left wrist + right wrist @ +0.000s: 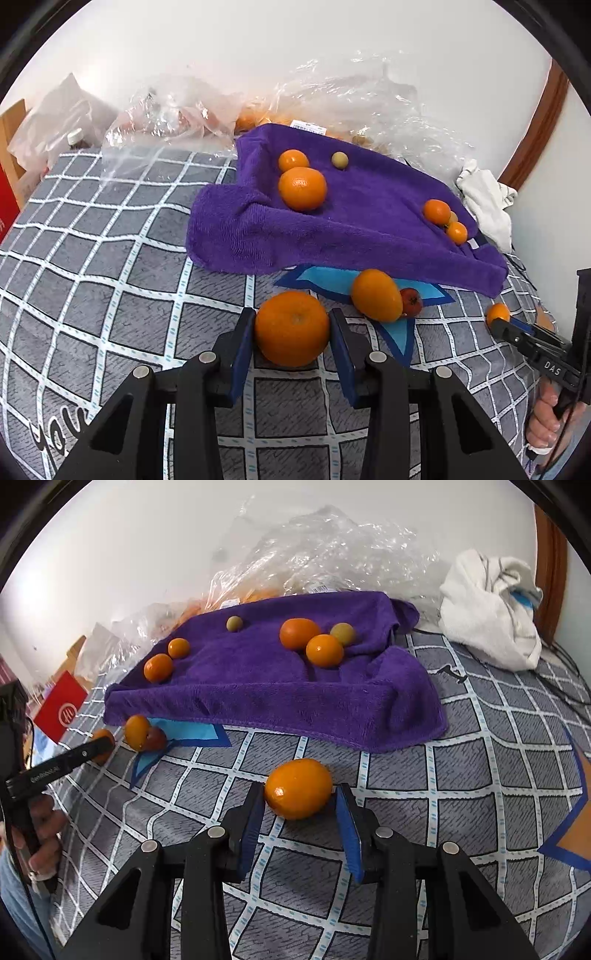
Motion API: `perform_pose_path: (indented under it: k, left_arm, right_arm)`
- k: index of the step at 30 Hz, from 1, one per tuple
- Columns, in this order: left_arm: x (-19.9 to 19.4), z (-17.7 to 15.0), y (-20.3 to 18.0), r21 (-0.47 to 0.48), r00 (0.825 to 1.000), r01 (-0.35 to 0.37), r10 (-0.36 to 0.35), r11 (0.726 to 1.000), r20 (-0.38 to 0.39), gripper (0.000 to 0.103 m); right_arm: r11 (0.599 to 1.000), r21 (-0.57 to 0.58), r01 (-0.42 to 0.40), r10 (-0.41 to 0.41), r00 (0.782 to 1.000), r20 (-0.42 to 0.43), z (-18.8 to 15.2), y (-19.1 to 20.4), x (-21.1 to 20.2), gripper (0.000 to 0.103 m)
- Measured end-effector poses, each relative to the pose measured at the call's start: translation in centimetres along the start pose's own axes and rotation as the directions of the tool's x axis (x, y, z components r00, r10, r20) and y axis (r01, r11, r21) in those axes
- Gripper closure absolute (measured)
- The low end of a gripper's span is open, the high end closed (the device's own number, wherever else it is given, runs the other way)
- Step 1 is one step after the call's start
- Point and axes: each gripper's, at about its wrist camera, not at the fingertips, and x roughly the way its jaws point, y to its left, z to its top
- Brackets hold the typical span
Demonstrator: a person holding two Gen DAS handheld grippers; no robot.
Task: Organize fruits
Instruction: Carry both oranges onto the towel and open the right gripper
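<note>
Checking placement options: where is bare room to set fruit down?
Free: checked grey bedcover left of the purple towel, and the towel's middle between its orange clusters. Crowded: the towel's front edge by the blue star patch, where an orange and a red fruit sit.

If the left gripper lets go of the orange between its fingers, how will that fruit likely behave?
The orange looks round and smooth, so it would probably roll on the soft checked bedspread. Its glossy peel may slip against the left gripper, which looks closed on it.

Black gripper point(291, 332), blue pads point(242, 354), silver screws.
</note>
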Motion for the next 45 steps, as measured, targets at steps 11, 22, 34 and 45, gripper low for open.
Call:
perform_pose_path:
  k: [11,22,34,45]
  left_arm:
    - [-1.6,-0.3,1.0,-0.054,0.991,0.103,-0.098,0.993,0.092,0.066]
    - [-4.5,0.8,0.6,-0.035,0.979,0.130,-0.123,0.991,0.162,0.066]
    - [-9.2,7.2,1.4,0.001,0.973,0.071,-0.070,0.997,0.218,0.066]
    - [-6.0,12.5,-1.7,0.026,0.971,0.065,-0.070,0.998,0.227,0.066]
  right_arm:
    - [0.999,-0.034,-0.003,0.006,0.996,0.085,-0.4,0.1,-1.8,0.067]
    - [0.997,-0.007,0.073,-0.071,0.978,0.198,2.2,2.0,-7.5,0.067]
    - [0.999,0.015,0.031,-0.034,0.964,0.265,8.7,3.1,-7.7,0.066]
    - [1.000,-0.015,0.009,-0.006,0.982,0.189,11.7,2.8,-1.9,0.067]
